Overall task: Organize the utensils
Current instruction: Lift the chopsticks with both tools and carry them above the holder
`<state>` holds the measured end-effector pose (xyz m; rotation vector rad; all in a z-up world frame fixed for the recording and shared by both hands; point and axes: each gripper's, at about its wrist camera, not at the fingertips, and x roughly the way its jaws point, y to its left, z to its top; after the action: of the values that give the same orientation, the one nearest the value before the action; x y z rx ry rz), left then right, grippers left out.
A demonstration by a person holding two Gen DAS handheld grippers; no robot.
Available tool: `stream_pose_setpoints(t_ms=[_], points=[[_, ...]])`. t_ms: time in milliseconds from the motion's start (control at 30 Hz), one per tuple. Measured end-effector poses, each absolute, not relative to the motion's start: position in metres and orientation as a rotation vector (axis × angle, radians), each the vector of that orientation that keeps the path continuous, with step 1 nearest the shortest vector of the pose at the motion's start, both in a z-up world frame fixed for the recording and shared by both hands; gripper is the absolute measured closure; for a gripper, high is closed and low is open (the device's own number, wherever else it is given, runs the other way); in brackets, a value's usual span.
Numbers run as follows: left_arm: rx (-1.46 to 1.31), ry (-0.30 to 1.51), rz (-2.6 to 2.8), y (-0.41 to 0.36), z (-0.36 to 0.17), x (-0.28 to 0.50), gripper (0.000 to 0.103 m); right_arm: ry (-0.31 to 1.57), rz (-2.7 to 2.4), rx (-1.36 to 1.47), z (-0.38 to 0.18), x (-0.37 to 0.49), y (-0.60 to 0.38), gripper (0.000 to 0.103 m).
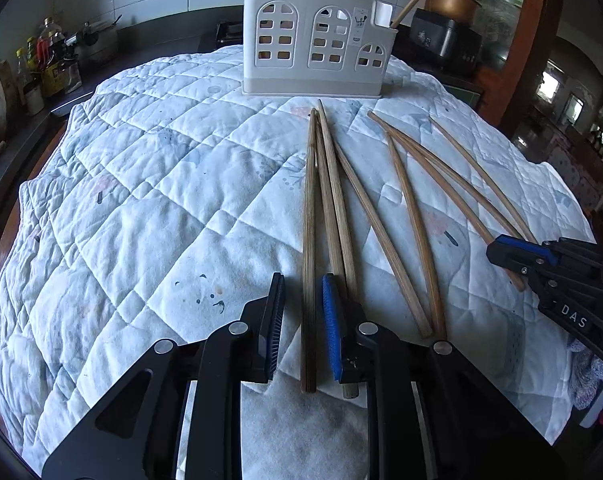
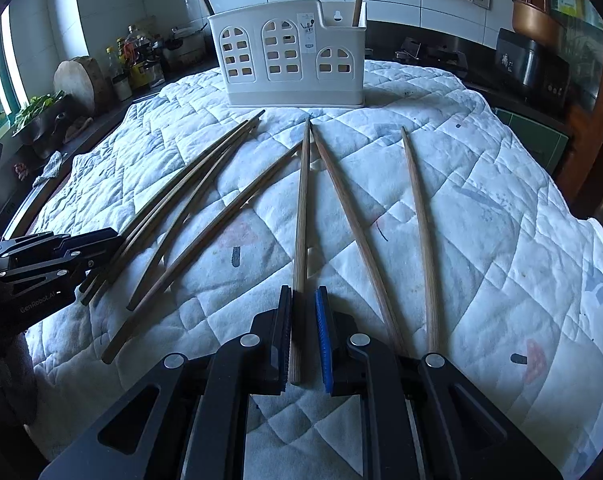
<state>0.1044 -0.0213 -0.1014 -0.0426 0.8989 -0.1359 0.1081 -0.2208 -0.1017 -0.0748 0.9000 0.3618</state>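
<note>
The left gripper's (image 1: 301, 292) fingers (image 1: 330, 312) straddle one chopstick (image 1: 309, 240) without clearly pressing it; the right gripper's (image 2: 303, 308) fingers (image 2: 322, 328) clamp another chopstick (image 2: 300, 240); more chopsticks (image 2: 181, 216) lie mid-surface on the quilted cloth (image 2: 481, 220) (white holder (image 2: 289, 56) at the far edge).

Open quilt on one side, chopsticks fanned across the other

The quilted cloth (image 1: 141, 208) lies bare toward its left edge; loose chopsticks (image 1: 381, 220) spread over the middle and right, and the white utensil holder (image 1: 313, 40) blocks the far edge.
</note>
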Motion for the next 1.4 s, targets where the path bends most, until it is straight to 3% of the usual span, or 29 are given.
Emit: stream_pose_setpoints(t_ms=[100, 167, 767, 1400], points=[[-0.031, 0.897, -0.117, -0.022, -0.100, 0.107, 0.095, 0.895, 0.352, -0.077, -0.101, 0.108, -0.221, 0.096], [-0.049, 0.894, -0.121, -0.019, -0.098, 0.106, 0.096, 0.891, 0.351, -0.068, -0.100, 0.107, -0.223, 0.096], [-0.162, 0.707, -0.205, 0.014, -0.022, 0.101, 0.097, 0.636, 0.408, -0.062, 0.021, 0.105, -0.229, 0.096], [-0.106, 0.615, -0.302, 0.012, 0.072, 0.173, 0.097, 0.619, 0.449, -0.097, 0.142, 0.210, -0.227, 0.096]])
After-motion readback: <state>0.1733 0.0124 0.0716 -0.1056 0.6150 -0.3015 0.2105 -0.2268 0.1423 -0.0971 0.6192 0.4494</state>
